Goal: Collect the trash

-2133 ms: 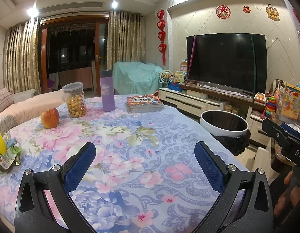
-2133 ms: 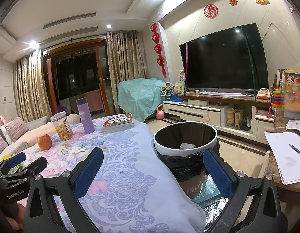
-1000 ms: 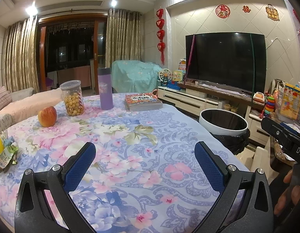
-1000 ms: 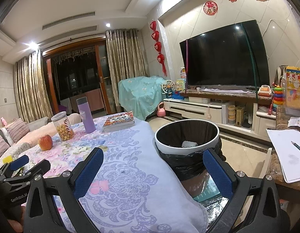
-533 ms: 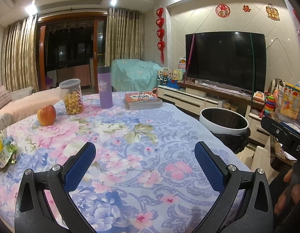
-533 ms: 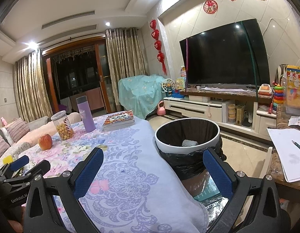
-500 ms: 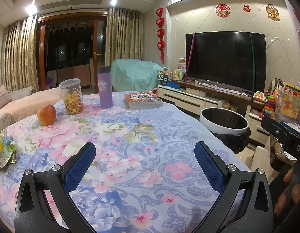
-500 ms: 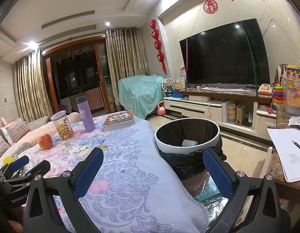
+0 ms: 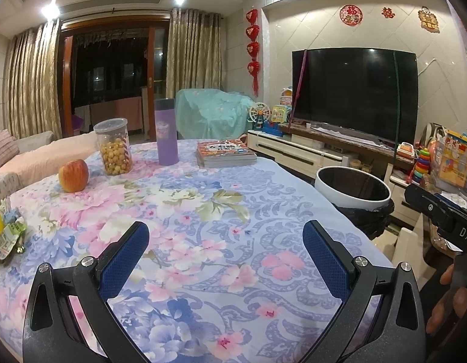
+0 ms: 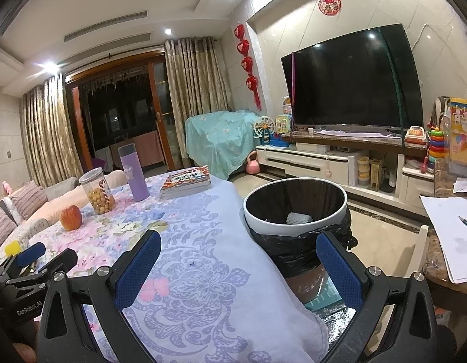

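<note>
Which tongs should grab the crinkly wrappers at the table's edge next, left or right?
Probably the left tongs. They are open, empty and over the table, on the same side as the wrappers. The right tongs, also open, sit at the other edge by the trash bin.

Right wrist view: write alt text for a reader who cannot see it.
The open, empty right gripper hovers over the edge of a floral-clothed table, aimed at a white bin with a black liner and a pale scrap inside. An apple, snack jar, purple bottle and books sit farther back.
</note>
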`<state>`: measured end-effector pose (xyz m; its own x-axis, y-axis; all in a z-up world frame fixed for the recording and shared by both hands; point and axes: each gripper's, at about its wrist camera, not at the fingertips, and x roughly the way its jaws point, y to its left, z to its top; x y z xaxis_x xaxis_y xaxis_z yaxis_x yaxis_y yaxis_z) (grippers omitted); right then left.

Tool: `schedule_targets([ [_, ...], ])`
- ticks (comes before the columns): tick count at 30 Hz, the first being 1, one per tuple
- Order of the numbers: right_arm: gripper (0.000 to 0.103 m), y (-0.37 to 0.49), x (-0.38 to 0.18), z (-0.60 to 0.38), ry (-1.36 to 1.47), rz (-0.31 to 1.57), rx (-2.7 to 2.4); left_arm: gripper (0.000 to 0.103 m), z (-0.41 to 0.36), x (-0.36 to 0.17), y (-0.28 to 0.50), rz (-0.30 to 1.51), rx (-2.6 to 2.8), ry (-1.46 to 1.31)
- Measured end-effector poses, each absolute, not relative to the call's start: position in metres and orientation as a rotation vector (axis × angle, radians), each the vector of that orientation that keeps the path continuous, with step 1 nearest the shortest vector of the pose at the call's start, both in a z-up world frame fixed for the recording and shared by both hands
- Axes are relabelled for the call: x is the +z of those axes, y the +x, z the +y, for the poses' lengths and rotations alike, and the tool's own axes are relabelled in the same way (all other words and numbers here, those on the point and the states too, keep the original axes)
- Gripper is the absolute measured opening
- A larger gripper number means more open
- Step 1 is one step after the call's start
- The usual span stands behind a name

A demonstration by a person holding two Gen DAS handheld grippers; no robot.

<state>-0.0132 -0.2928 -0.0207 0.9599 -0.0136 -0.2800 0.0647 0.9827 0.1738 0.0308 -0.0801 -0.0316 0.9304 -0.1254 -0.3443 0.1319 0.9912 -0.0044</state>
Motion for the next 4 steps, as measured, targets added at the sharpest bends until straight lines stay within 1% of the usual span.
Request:
schedule_targets([
  [4,0.103,-0.0083,-0.0206,-0.2935,0.192,0.295,-0.028,0.103,-0.0787,-0.0312,0.033,0.357,-0.132,0.017],
])
